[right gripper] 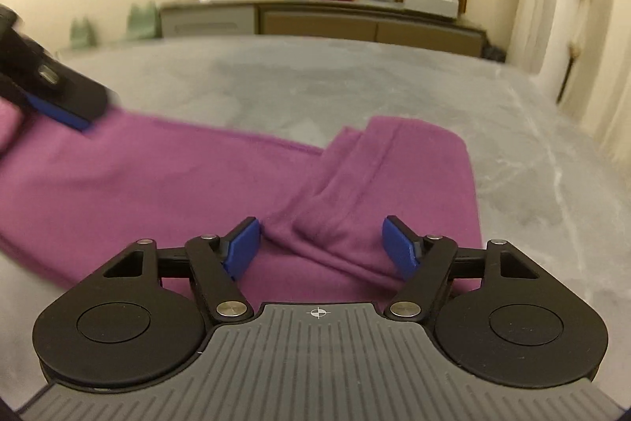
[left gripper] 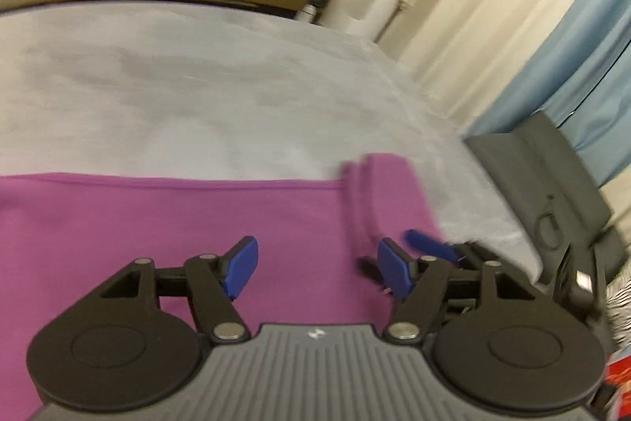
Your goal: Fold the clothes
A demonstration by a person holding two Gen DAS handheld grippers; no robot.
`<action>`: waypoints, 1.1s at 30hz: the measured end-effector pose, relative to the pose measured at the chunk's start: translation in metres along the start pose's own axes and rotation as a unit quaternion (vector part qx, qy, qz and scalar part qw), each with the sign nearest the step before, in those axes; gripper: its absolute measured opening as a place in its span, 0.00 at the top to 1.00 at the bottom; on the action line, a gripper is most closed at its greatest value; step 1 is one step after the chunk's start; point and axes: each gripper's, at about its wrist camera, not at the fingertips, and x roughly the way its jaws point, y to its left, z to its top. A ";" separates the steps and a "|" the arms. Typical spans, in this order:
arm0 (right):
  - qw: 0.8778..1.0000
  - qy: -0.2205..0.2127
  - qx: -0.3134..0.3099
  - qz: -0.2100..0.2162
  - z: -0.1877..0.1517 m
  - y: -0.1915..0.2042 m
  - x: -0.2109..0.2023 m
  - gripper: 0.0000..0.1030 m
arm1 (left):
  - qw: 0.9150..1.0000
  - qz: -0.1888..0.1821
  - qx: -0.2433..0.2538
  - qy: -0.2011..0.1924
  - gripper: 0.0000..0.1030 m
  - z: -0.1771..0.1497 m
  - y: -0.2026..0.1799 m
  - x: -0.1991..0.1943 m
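Both grippers stand wide and empty: left gripper (left gripper: 317, 265), right gripper (right gripper: 319, 247). Purple garment (right gripper: 165, 184) lies flat on the grey table (right gripper: 355, 81); its bunched sleeve (right gripper: 378, 176) sits ahead of the right gripper. Risk: a shallow pinch catches one layer only, dragging the fold askew.

Two hand-held grippers, same build.

Left gripper (left gripper: 317, 269) and right gripper (right gripper: 319, 247): grey ribbed housing at the near edge, with a small white mark at its centre, a crosshair on the right unit, too blurred to read on the left. Two black round-ended side plates, each with a raised disc. Black linkage arms pinned by silver rivets. Blue flat pads (right gripper: 241, 249) on black fingers. The right view also catches the other unit's blue-edged finger, far left, smeared.
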 end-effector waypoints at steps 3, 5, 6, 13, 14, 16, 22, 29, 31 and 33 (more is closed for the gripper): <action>0.999 -0.028 0.037 0.021 0.004 -0.016 -0.005 0.31 | 0.999 -0.019 -0.041 0.019 0.33 0.012 -0.012 0.040; 1.000 0.001 0.027 0.014 0.004 -0.025 0.008 0.42 | 0.998 -0.016 -0.061 0.028 0.33 0.016 -0.017 0.061; 1.000 0.011 0.021 0.015 0.004 -0.028 0.012 0.45 | 0.997 -0.012 -0.067 0.030 0.33 0.018 -0.018 0.069; 0.999 0.006 -0.022 0.024 0.001 -0.022 0.010 0.56 | 0.995 0.001 -0.085 0.047 0.33 0.026 -0.024 0.103; 1.000 0.006 -0.020 0.023 0.000 -0.024 0.007 0.64 | 0.995 0.002 -0.089 0.051 0.33 0.026 -0.024 0.106; 1.000 0.006 -0.016 0.020 -0.001 -0.028 0.002 0.91 | 0.994 -0.002 -0.097 0.053 0.33 0.026 -0.024 0.109; 0.999 -0.004 -0.003 0.054 -0.005 -0.034 -0.016 0.93 | 0.992 -0.025 -0.112 0.045 0.31 0.024 -0.027 0.113; 0.996 0.010 -0.008 0.083 -0.013 -0.033 -0.010 0.93 | 0.994 -0.014 -0.102 0.034 0.36 0.019 -0.033 0.117; 0.997 0.011 -0.010 0.079 -0.014 -0.033 -0.009 0.93 | 0.996 0.005 -0.087 0.029 0.59 0.018 -0.039 0.118; 0.997 0.009 -0.010 0.076 -0.015 -0.034 -0.009 0.84 | 0.996 0.017 -0.084 0.022 0.74 0.016 -0.044 0.114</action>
